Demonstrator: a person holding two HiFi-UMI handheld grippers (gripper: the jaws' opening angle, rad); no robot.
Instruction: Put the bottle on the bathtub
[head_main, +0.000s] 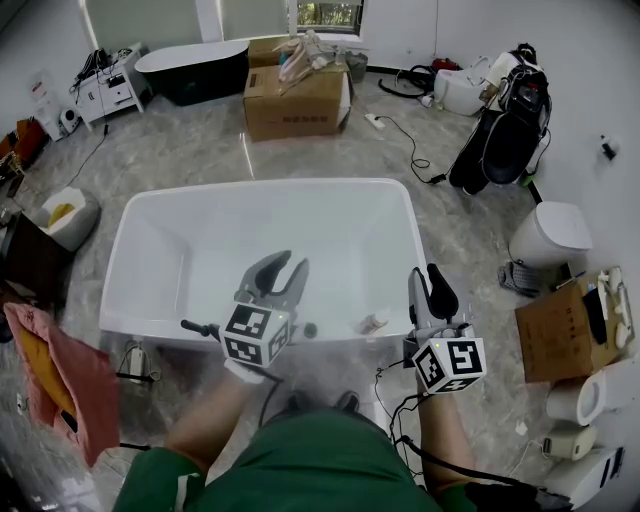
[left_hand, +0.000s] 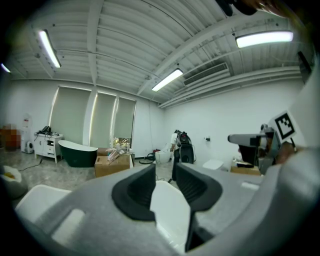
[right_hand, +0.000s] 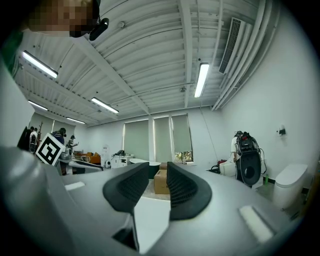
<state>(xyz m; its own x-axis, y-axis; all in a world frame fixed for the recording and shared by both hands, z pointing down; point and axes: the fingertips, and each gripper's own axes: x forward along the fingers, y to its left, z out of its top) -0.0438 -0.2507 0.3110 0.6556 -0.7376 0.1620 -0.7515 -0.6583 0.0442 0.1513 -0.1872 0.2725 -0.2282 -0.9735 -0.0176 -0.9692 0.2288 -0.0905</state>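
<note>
I see the bottle (head_main: 372, 323) lying on its side inside the white bathtub (head_main: 262, 184), by its near wall. My right tool (head_main: 424, 272), shut and empty, is nearer than my left tool (head_main: 292, 262), slightly open and empty.

Grey marbled floor (head_main: 200, 150). White bathtub (head_main: 180, 250) standing at centre. Black bathtub (head_main: 190, 70) by far wall, white cabinet (head_main: 108, 90) just left of it. Cardboard box (head_main: 295, 105) between the two tubs. Golf bag (head_main: 495, 130) far right, cable (head_main: 400, 135) trailing nearby. Toilet (head_main: 550, 235) right, bin (head_main: 68, 215) left.
</note>
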